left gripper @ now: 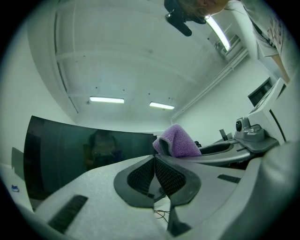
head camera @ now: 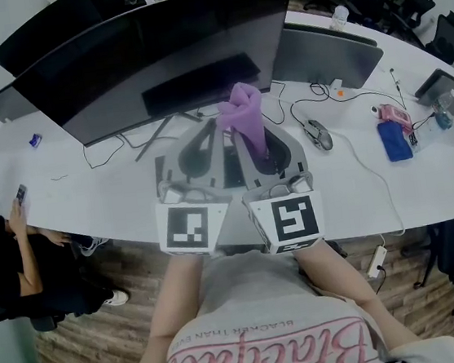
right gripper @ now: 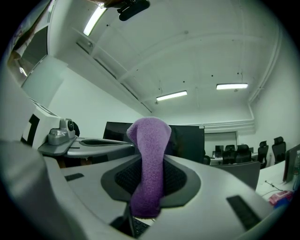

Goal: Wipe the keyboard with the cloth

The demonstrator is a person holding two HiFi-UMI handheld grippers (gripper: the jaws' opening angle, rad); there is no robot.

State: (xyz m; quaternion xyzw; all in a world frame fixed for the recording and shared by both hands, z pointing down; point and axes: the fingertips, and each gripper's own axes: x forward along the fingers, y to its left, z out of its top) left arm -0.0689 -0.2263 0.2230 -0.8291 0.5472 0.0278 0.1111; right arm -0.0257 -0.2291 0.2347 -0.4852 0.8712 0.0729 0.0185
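Everything's placed off the big curved monitor. Front and a bit left of its middle, the left gripper has its jaws pressed together on nothing. Just right of it, the right gripper is clamped tight on the purple cloth, both held up over the desk.

The keyboard sits in front of the monitor, right under the grippers. Only a sliver of keys shows, so I can't tell which way its long side runs.

What could go wrong, imo:
- The cloth is bunched into a narrow roll, so a pass could cover only a thin strip.
- Come down too flat and the hard jaw tips hit the keys instead of fabric.
- Dragging could tug the cloth out of the pinch.
- A wide sweep right of the monitor could knock the mouse.

The cloth's long axis runs along the jaws. Its rounded folded end pokes past the tips toward the monitor, and the tail hangs down toward the keys.
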